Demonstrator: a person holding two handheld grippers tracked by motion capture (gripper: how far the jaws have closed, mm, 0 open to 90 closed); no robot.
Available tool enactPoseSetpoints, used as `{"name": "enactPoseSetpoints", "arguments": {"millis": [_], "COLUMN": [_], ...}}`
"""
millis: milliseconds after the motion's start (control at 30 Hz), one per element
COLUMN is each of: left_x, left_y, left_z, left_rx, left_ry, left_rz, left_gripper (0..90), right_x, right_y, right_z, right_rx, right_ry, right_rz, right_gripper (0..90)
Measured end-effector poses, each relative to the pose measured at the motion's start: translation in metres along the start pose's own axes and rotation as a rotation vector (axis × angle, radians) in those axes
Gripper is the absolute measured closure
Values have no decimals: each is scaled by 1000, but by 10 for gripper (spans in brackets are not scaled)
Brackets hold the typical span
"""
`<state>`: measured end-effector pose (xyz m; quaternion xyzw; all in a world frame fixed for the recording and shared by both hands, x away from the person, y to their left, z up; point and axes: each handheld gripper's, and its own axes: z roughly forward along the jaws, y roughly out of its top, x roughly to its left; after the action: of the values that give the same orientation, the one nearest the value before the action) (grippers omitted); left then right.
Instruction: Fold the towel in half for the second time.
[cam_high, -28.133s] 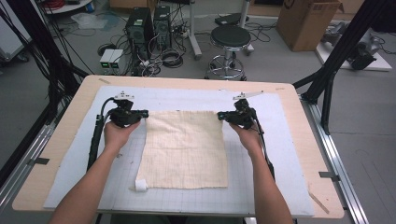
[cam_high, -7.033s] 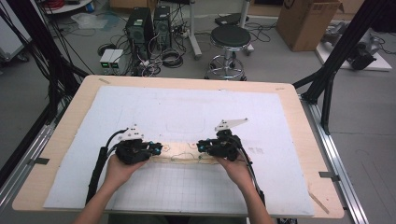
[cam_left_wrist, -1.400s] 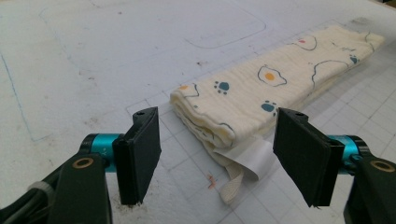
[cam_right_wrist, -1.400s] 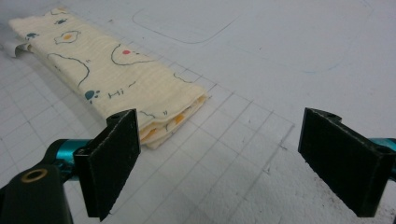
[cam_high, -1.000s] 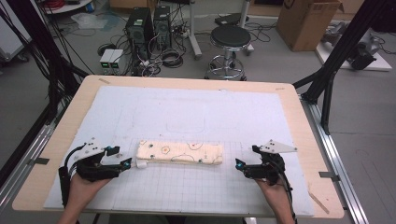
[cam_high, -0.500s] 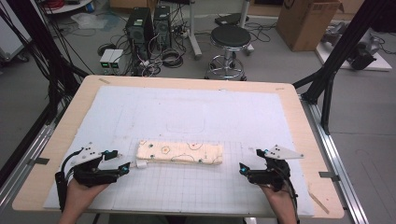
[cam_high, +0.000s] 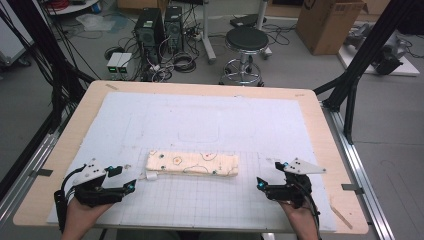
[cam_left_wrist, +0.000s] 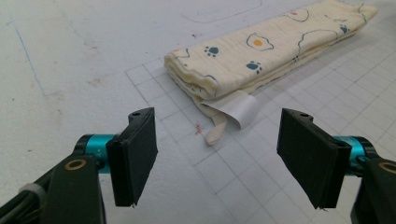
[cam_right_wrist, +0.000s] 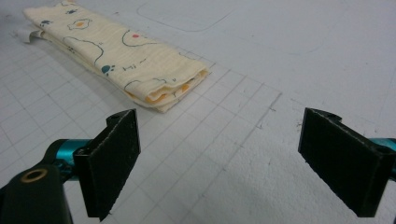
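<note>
two open claws flank the folded cloth (cam_high: 193, 163).

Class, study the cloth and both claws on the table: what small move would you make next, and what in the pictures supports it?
Probably none on the cloth: draw both hands back. The folded cloth lies as a neat narrow strip on the mat, and the left claw and right claw sit open, apart from its ends. At most, tuck in the white label poking out at the left end.
</note>
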<state>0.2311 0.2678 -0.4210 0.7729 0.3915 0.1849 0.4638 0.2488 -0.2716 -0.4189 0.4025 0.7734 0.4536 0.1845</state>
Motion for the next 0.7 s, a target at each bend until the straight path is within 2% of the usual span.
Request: {"name": "enactPoseSetpoints", "arguments": {"millis": [400, 700], "left_x": [-3, -6], "left_y": [-3, -3], "left_z": [-3, 2], "left_rx": [-4, 5], "left_ry": [-5, 6], "left_rz": [-8, 9], "left_gripper": [289, 287], "right_x": [3, 5], "right_y": [-5, -6], "right_z": [-3, 1], "right_rx": [10, 21], "right_ry": [4, 12], "right_rz": [-2, -13], "right_gripper": [123, 123]}}
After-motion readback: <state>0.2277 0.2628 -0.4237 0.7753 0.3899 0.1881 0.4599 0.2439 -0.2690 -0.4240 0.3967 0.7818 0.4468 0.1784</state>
